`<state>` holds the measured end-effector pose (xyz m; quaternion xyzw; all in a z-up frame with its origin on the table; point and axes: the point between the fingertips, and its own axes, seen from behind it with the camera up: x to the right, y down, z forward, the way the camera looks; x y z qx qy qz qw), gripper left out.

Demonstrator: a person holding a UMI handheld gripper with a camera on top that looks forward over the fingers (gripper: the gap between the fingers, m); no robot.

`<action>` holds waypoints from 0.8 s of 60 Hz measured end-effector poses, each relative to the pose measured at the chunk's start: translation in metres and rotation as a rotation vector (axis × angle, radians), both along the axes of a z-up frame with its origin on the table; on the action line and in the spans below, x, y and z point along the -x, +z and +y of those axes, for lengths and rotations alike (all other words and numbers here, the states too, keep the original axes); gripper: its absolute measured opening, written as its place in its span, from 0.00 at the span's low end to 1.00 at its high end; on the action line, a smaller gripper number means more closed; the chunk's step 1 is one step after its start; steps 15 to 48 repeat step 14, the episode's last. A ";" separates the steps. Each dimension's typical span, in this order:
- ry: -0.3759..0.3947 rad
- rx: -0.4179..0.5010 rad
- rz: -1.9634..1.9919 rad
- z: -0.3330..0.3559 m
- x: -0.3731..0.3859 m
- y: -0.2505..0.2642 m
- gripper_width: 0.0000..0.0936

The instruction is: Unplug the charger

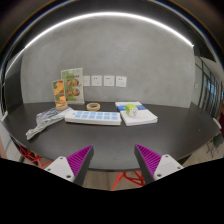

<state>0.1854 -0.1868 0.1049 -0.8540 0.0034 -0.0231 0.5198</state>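
- Your hand-held gripper [113,163] is spread wide, with nothing between its purple-padded fingers [78,158].
- The charger [40,117] looks like a small white block with a pale cable [46,126] bundled loosely beside it. It lies on the bench [110,132] well beyond the fingers, off toward the left one; it is too small to make out in detail.
- The cable bundle runs at a slant across the benchtop, from near the front edge back toward the wall. You can't tell which way the charger's plug faces.
- The bench is dark and broad, set against a pale wall.
- A row of white wall sockets [104,80] sits on that wall, just above the benchtop.
- Two picture cards [67,88] stand upright left of the sockets, with a roll of tape [93,105] near them.
- Flat packs [94,117] and a stack of boxes [134,113] lie mid-bench.
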 end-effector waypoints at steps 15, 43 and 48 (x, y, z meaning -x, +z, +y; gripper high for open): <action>-0.023 -0.018 -0.047 -0.027 -0.058 -0.005 0.91; -0.023 -0.018 -0.047 -0.027 -0.058 -0.005 0.91; -0.023 -0.018 -0.047 -0.027 -0.058 -0.005 0.91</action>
